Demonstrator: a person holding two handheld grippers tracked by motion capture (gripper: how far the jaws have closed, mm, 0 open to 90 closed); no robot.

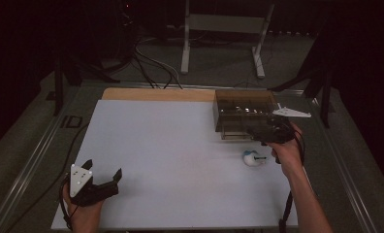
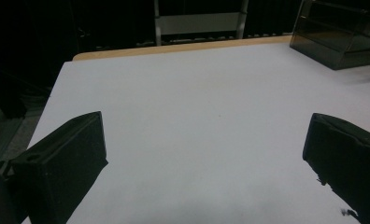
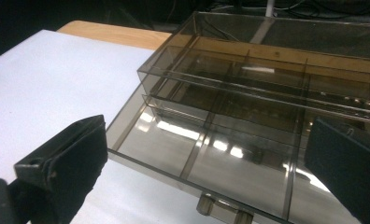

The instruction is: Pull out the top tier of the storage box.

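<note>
A smoky see-through drawer box [image 1: 243,112] stands at the back right of the white table [image 1: 170,145]. In the right gripper view its lower drawer [image 3: 211,154] is pulled out toward me, split by dividers, with a knob [image 3: 223,209] on its front. My right gripper [image 1: 258,132] hovers just in front of the drawer, and its jaws stand wide open [image 3: 206,158] with nothing gripped. A small white and blue object [image 1: 252,158] lies on the table beside the right hand. My left gripper [image 1: 103,168] rests open at the front left, over bare table [image 2: 206,140].
A strip of wooden tabletop [image 1: 156,94] shows beyond the white sheet. On the floor behind the table are a stand's white legs [image 1: 219,43] and loose cables [image 1: 151,68]. Metal rails [image 1: 30,160] run along the table's sides.
</note>
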